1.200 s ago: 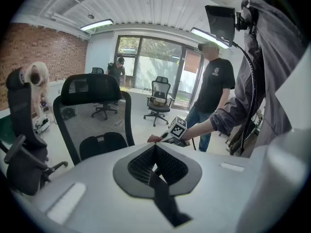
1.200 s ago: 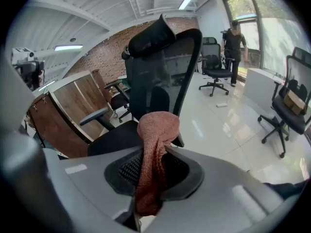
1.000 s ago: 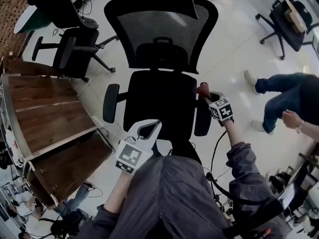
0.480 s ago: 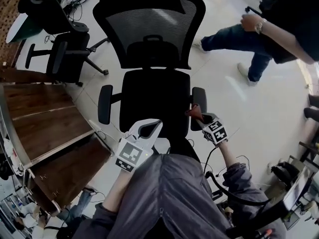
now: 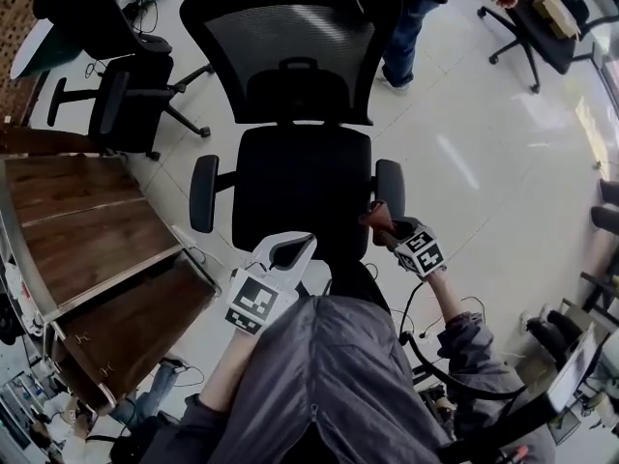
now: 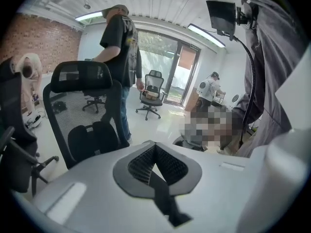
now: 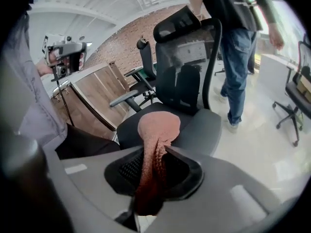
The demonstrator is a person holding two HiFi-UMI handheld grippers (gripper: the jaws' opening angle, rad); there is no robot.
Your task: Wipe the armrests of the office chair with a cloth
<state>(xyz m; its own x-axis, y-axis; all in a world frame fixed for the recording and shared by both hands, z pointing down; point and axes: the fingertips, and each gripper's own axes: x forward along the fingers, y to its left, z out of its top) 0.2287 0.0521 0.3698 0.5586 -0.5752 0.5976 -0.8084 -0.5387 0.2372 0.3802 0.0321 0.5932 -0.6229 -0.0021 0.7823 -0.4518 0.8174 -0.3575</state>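
Observation:
The black office chair point(image 5: 302, 187) faces away from me, with its left armrest point(image 5: 201, 193) and right armrest point(image 5: 390, 186) on either side of the seat. My right gripper point(image 5: 383, 228) is shut on a reddish-brown cloth point(image 5: 376, 215) at the near end of the right armrest. In the right gripper view the cloth point(image 7: 158, 128) bulges out past the gripper point(image 7: 156, 149) over the grey armrest pad point(image 7: 214, 126); I cannot tell if it touches. My left gripper point(image 5: 306, 243) hangs shut and empty near the seat's front edge, and the left gripper point(image 6: 155, 147) points past the chair's backrest point(image 6: 82, 106).
A wooden desk point(image 5: 87, 230) stands at the left. A second black chair point(image 5: 121, 95) is at the far left, another point(image 5: 542, 17) at the far right. A person in jeans point(image 5: 411, 17) stands behind the chair. Cables point(image 5: 426, 356) trail at my right.
My right gripper has drawn the cloth along the right armrest from its far end to its near end. A person walked from the right to behind the chair. The left gripper stayed put.

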